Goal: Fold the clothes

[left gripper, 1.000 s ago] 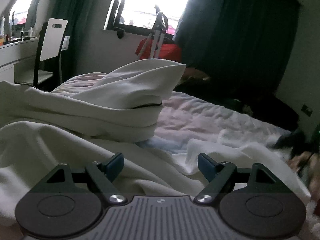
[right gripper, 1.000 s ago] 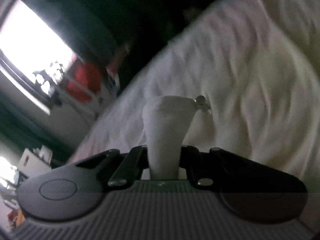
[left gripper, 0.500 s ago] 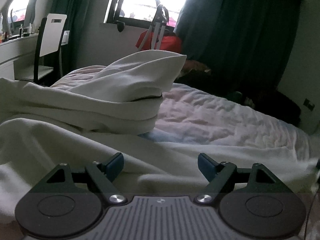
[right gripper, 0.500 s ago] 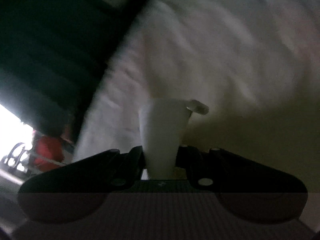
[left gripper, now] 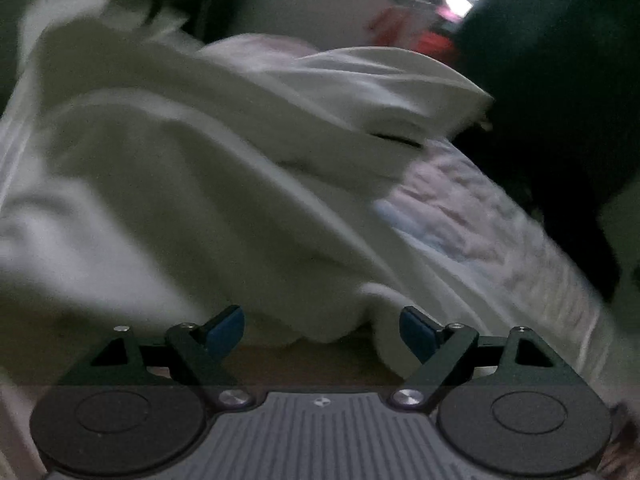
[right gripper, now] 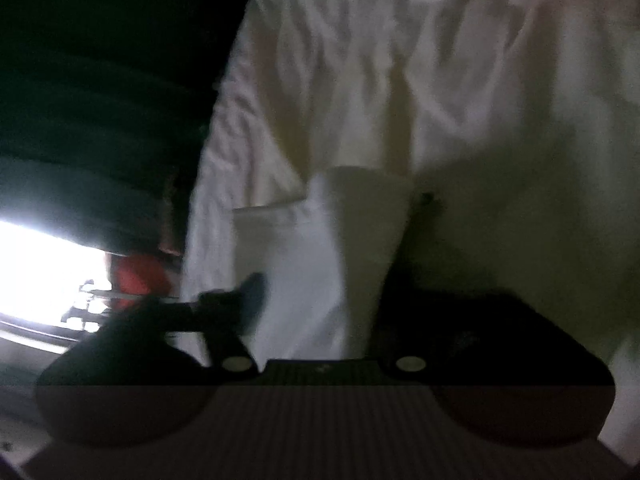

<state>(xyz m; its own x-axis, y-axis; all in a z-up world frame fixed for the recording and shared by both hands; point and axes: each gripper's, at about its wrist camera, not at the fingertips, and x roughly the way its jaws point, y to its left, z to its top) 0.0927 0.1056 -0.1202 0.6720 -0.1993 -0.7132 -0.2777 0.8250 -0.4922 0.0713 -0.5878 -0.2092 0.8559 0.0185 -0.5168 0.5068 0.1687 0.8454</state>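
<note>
Left gripper [left gripper: 322,326], jaws spread and empty, hovers at the heaped white garment [left gripper: 208,184] on the bed [left gripper: 500,232]; right gripper [right gripper: 320,300] has a fold between its jaws, grip unclear, best drawn taut and level

The left gripper [left gripper: 322,330] has black linkage arms, blue pads [left gripper: 224,330], silver screws and a grey ribbed base between two round black discs.
</note>
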